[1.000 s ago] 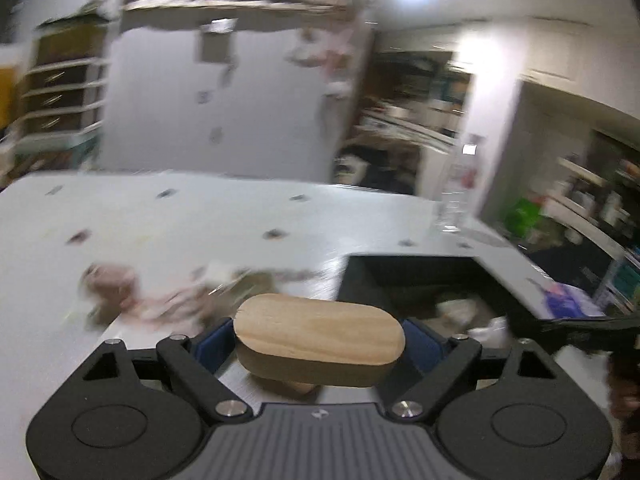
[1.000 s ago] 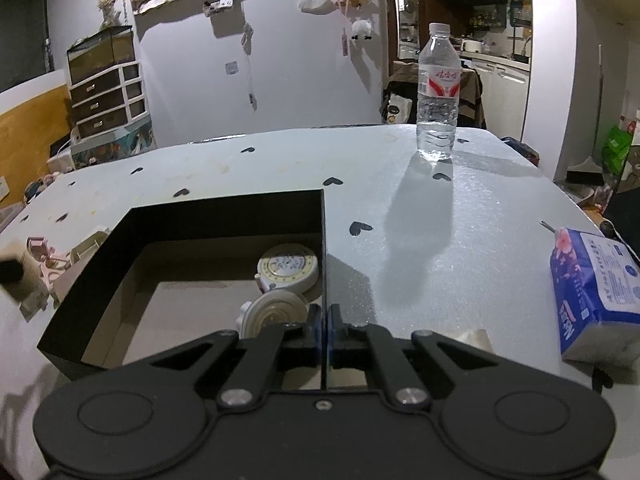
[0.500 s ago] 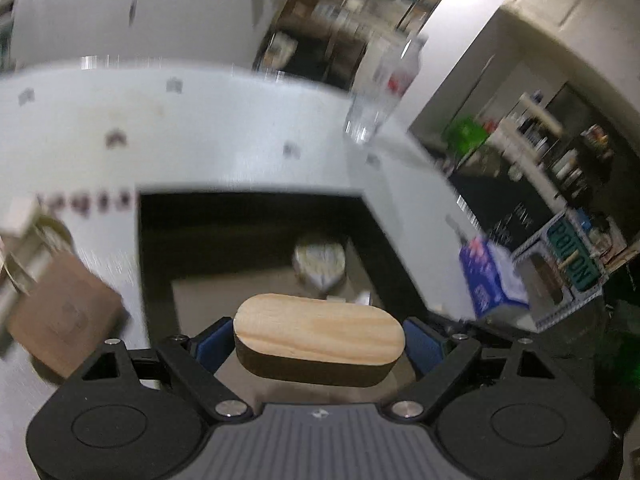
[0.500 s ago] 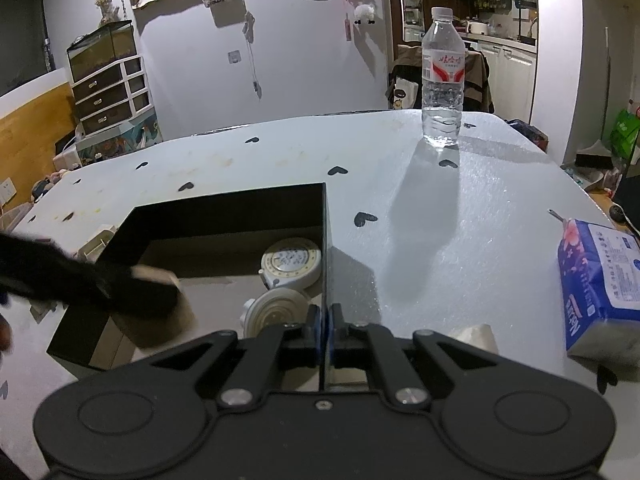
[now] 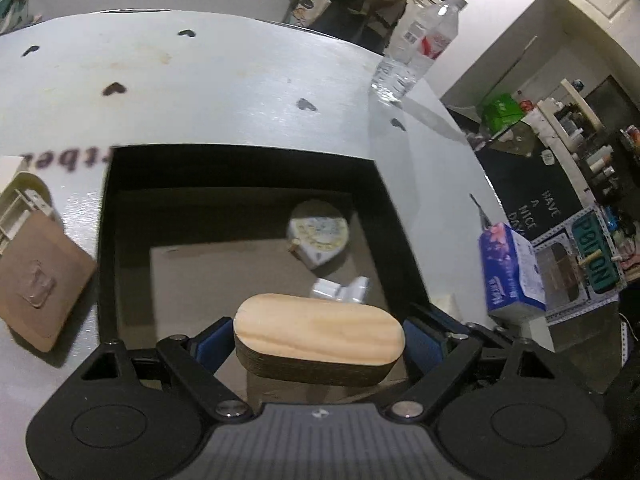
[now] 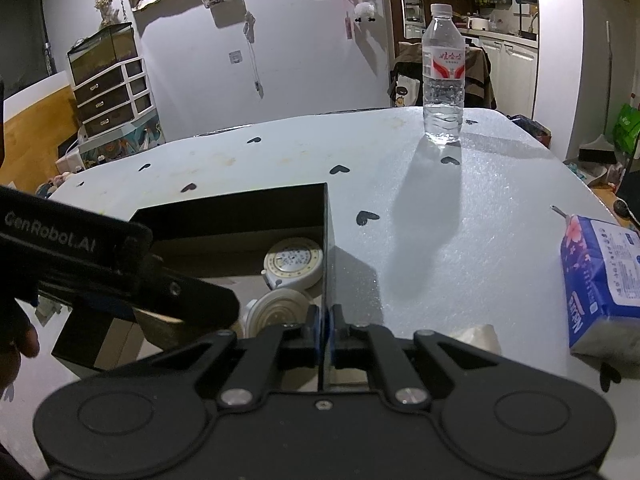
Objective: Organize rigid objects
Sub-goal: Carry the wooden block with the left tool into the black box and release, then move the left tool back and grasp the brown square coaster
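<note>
My left gripper (image 5: pixel 319 350) is shut on an oval wooden block (image 5: pixel 318 334) and holds it over the near part of the black box (image 5: pixel 105 240). Inside the box lie a round white tape measure (image 5: pixel 318 234) and a white round item (image 5: pixel 344 290). My right gripper (image 6: pixel 325 322) is shut on the box's right wall (image 6: pixel 326 240). In the right wrist view the left gripper (image 6: pixel 120 276) reaches in from the left over the box, above the tape measure (image 6: pixel 294 262) and the white round item (image 6: pixel 280 312).
A water bottle (image 6: pixel 443 80) stands at the far right of the white table (image 6: pixel 440 240). A blue tissue pack (image 6: pixel 600 288) lies at the right edge. A brown square pad (image 5: pixel 36 284) and a cream item (image 5: pixel 18 204) lie left of the box.
My left gripper has carried the wooden block from the table's left side to above the box and tilted down into it. My right gripper has kept its hold on the box wall.
</note>
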Motion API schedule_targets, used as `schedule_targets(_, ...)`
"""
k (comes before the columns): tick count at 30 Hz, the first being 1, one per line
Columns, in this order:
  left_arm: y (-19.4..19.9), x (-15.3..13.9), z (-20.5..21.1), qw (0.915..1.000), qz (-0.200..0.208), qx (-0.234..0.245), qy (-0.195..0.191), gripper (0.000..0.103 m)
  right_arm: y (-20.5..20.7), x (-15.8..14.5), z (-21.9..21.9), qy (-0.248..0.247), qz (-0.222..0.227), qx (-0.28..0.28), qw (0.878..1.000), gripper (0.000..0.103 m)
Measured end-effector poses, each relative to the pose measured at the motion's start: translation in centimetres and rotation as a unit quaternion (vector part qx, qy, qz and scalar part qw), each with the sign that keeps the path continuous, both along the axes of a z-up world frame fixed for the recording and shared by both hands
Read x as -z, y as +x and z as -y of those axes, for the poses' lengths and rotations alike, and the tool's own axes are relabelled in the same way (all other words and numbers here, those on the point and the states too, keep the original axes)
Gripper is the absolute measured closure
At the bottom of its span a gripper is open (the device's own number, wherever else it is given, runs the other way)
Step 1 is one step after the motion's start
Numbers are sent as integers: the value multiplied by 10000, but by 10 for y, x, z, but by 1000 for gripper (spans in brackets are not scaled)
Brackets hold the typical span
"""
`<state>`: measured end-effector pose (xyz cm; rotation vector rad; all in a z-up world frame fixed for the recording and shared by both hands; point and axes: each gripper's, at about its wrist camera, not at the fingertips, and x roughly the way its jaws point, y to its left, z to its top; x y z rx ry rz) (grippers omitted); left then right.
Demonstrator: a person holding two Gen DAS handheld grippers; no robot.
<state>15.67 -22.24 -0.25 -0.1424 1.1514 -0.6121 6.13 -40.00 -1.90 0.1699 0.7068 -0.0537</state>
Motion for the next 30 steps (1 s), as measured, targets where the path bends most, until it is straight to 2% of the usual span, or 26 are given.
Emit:
schedule_targets(5, 6, 11, 2, 9986, -486, -176, 78, 11, 0, 0, 1, 27, -1, -12, 10000, 98)
schedule_targets(8, 6, 11, 0, 9985, -521, -163, 68, 8, 1, 0, 1, 26, 3, -10, 10000, 98)
schedule_targets(20, -6, -4, 1, 9997, -228, 94, 84, 5, 1, 0, 1, 52, 6, -8, 10000, 98)
schedule_targets(30, -24, -33, -18, 9987, 502, 96, 56, 4, 2, 0, 1, 29, -28, 41, 10000, 98)
